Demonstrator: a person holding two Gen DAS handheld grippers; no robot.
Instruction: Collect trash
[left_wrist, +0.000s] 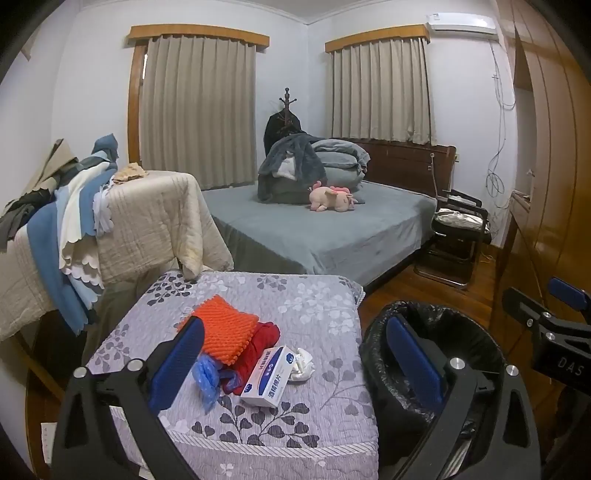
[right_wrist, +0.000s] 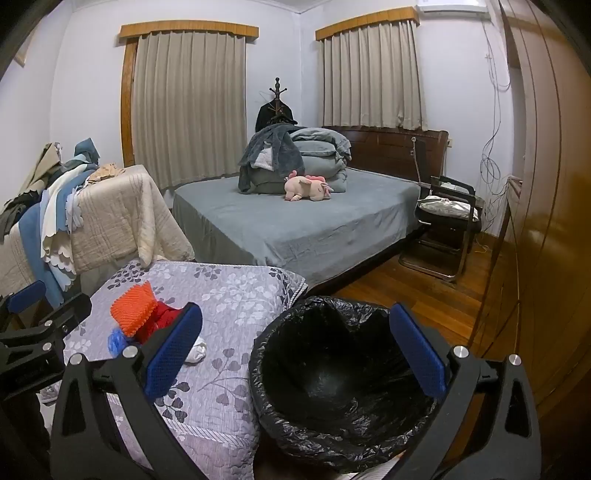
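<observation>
A small table under a grey floral quilt (left_wrist: 295, 302) (right_wrist: 236, 291) holds a white and blue box (left_wrist: 266, 376), a crumpled white tissue (left_wrist: 301, 363) (right_wrist: 195, 350), a blue plastic scrap (left_wrist: 207, 380) (right_wrist: 115, 339), an orange knobbly mat (left_wrist: 225, 332) (right_wrist: 135, 306) and a red cloth (left_wrist: 258, 343) (right_wrist: 166, 315). A bin with a black liner (right_wrist: 332, 376) (left_wrist: 454, 332) stands right of the table. My left gripper (left_wrist: 295, 362) is open and empty above the table items. My right gripper (right_wrist: 295, 354) is open and empty over the bin's near rim.
A bed with a grey sheet (left_wrist: 325, 229), folded bedding and a pink plush toy (left_wrist: 332, 197) lies behind. A draped rack with blankets (left_wrist: 147, 221) stands at left. A black chair (left_wrist: 458, 236) and wooden wardrobe (left_wrist: 546, 147) are at right, on wooden floor.
</observation>
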